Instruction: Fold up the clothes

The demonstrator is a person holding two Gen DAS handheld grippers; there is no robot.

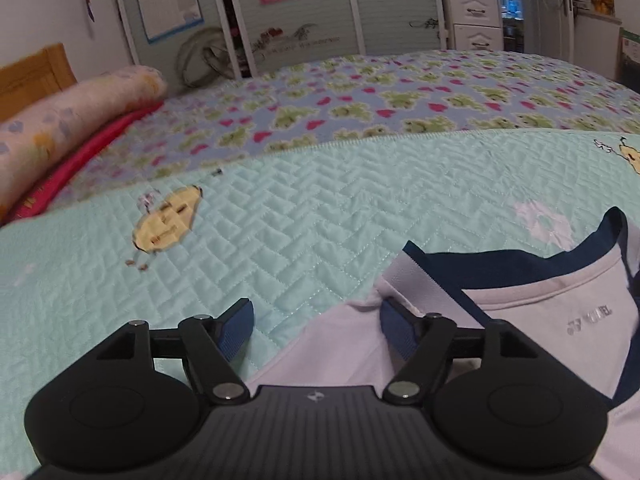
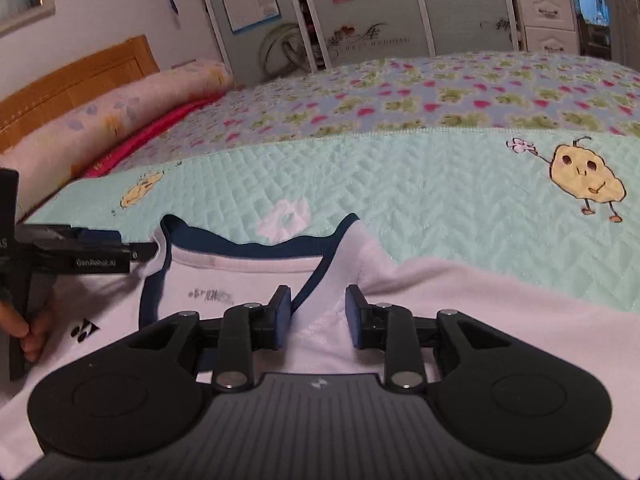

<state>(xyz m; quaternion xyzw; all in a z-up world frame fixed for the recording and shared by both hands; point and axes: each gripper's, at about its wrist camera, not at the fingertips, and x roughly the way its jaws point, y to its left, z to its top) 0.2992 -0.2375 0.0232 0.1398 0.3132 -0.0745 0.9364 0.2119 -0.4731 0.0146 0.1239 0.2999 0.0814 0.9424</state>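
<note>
Left wrist view: the left gripper (image 1: 316,330) has its fingers spread wide over the mint quilt (image 1: 280,216), and the white shirt (image 1: 560,320) with a navy collar lies flat at lower right, its shoulder touching only the right pad. Right wrist view: the right gripper (image 2: 318,316) stands partly apart, a fold of the shirt between the pads but not pinched.
</note>
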